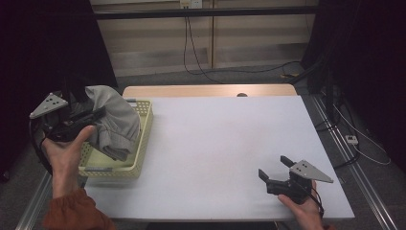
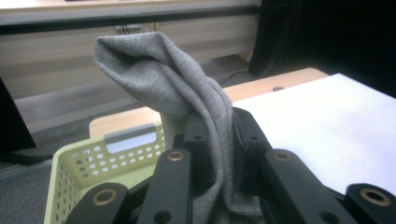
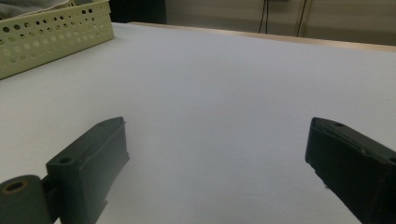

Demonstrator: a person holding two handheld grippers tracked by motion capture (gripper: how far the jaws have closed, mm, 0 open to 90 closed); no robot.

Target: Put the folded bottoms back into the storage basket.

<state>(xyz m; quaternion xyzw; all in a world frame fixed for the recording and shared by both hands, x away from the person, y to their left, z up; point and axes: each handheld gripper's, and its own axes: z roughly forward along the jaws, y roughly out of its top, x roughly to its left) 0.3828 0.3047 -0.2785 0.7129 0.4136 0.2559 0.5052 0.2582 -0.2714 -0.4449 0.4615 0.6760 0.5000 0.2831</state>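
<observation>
Right gripper: nearest the high camera, it lay in your right hand at the table's near right corner, low over the white top. Its jaws stood wide apart with bare table between them, as its own view showed.

Left gripper: you held it in your left hand at the table's left edge, beside and above the basket. Its jaws were clamped on a fold of the cloth; in its own view the grey knit ran down between the two black jaws and bunched up above them.

Cloth: grey knit fabric, gathered into a loose bundle. It hung from your left gripper and draped over the basket, its lower folds down inside. In the left gripper view, the cloth rose as a soft peak over the jaws.

Basket: pale yellow-green plastic with perforated walls, it sat on the table's left side. A grey label plate showed on its far wall in the left gripper view. In the right gripper view, its corner appeared top left, well apart from those jaws.

Table: white top over a wooden board, with its middle and right bare.

Sleeve: rust-orange, on your left forearm at the bottom left.
</observation>
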